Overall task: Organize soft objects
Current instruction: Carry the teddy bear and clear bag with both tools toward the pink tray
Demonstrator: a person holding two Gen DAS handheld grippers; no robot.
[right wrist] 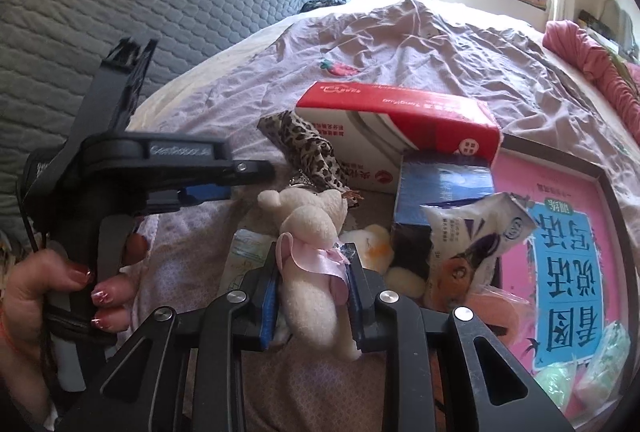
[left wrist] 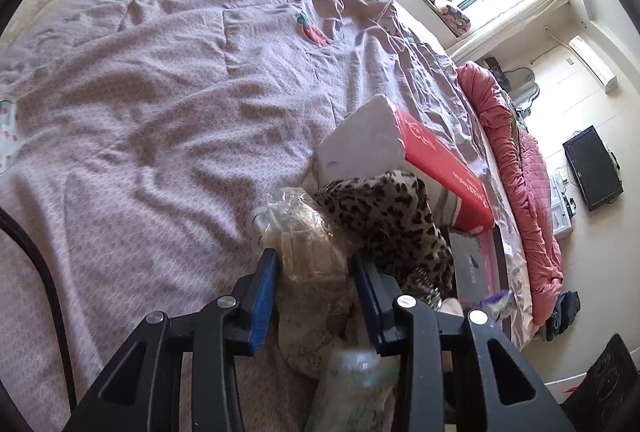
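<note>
In the right wrist view my right gripper (right wrist: 312, 252) is shut on a cream plush bear (right wrist: 308, 232) with a pink ribbon, both pads pressing its body. A small white and orange plush (right wrist: 374, 248) lies just beyond. My left gripper (left wrist: 316, 272) has a crinkled clear plastic bag (left wrist: 304, 232) holding something beige between its blue pads, and both pads sit against it. A leopard-print cloth (left wrist: 384, 207) lies to the bag's right. A hand holds the left gripper (right wrist: 248, 179) at the left of the right wrist view.
A red and white box (right wrist: 396, 119) stands behind the pile on the mauve bedspread (left wrist: 160, 91). A blue box (right wrist: 444, 183), a snack packet (right wrist: 472, 244) and a pink picture book (right wrist: 560, 252) lie to the right. A grey quilted headboard (right wrist: 140, 11) is far left.
</note>
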